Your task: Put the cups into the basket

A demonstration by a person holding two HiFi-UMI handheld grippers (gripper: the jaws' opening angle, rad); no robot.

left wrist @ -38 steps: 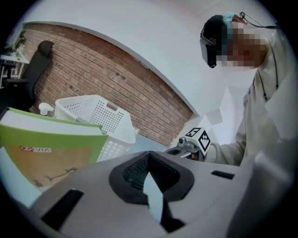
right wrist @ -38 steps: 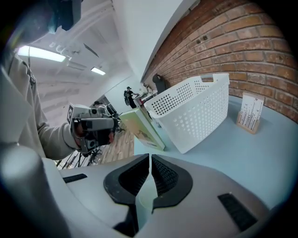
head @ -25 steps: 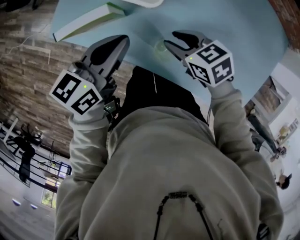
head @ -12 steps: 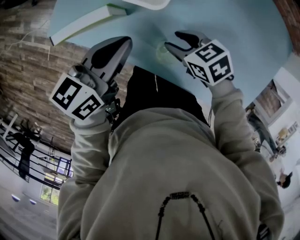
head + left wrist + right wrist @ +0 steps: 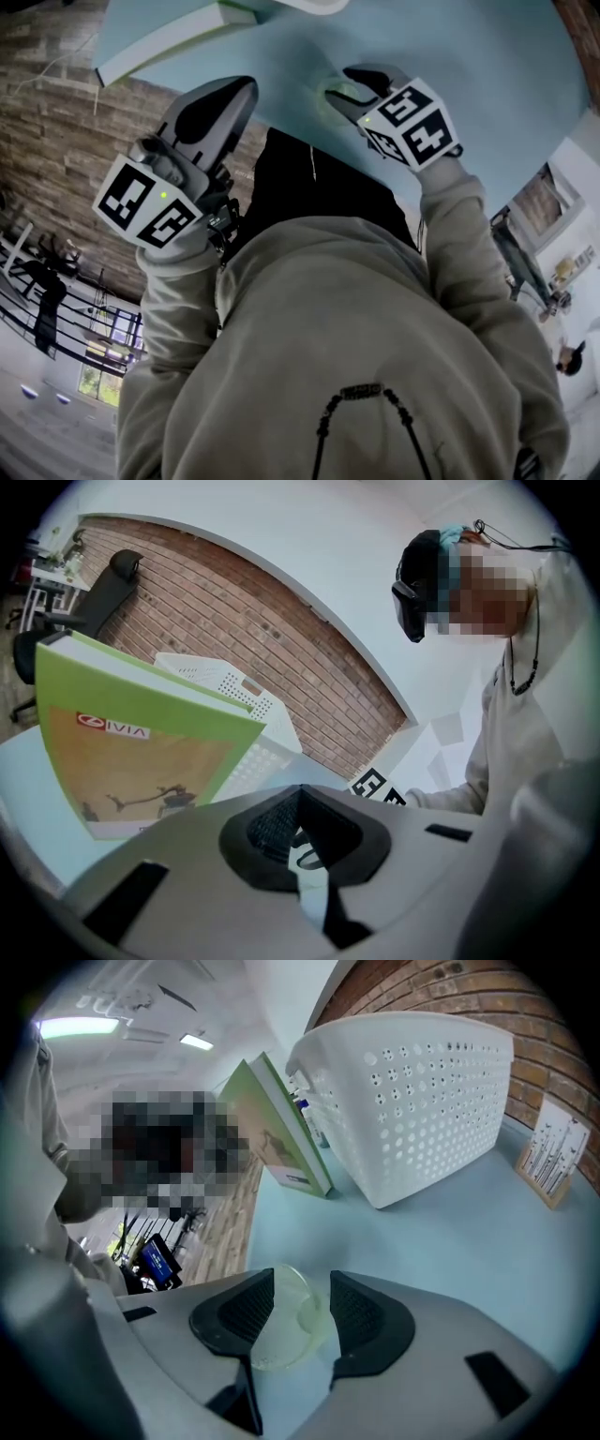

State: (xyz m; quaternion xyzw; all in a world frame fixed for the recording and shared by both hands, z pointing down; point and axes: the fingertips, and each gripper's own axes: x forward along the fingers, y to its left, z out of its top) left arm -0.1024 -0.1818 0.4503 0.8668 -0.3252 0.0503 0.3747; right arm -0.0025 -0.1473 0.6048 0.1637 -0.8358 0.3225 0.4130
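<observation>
Right gripper view shows my right claw (image 5: 300,1286) with its jaws wide apart. The clear cup (image 5: 279,1327) sits between them on the table (image 5: 450,1241), not squeezed yet. A second ago the jaws were narrower and the claw was a bit further back. Now it is around the cup, so I think the grab comes next. The basket (image 5: 412,1101) waits well beyond. My right arm reaches forward and low. My left claw (image 5: 300,794) is closed and empty, pointing at the green book (image 5: 141,733).
</observation>
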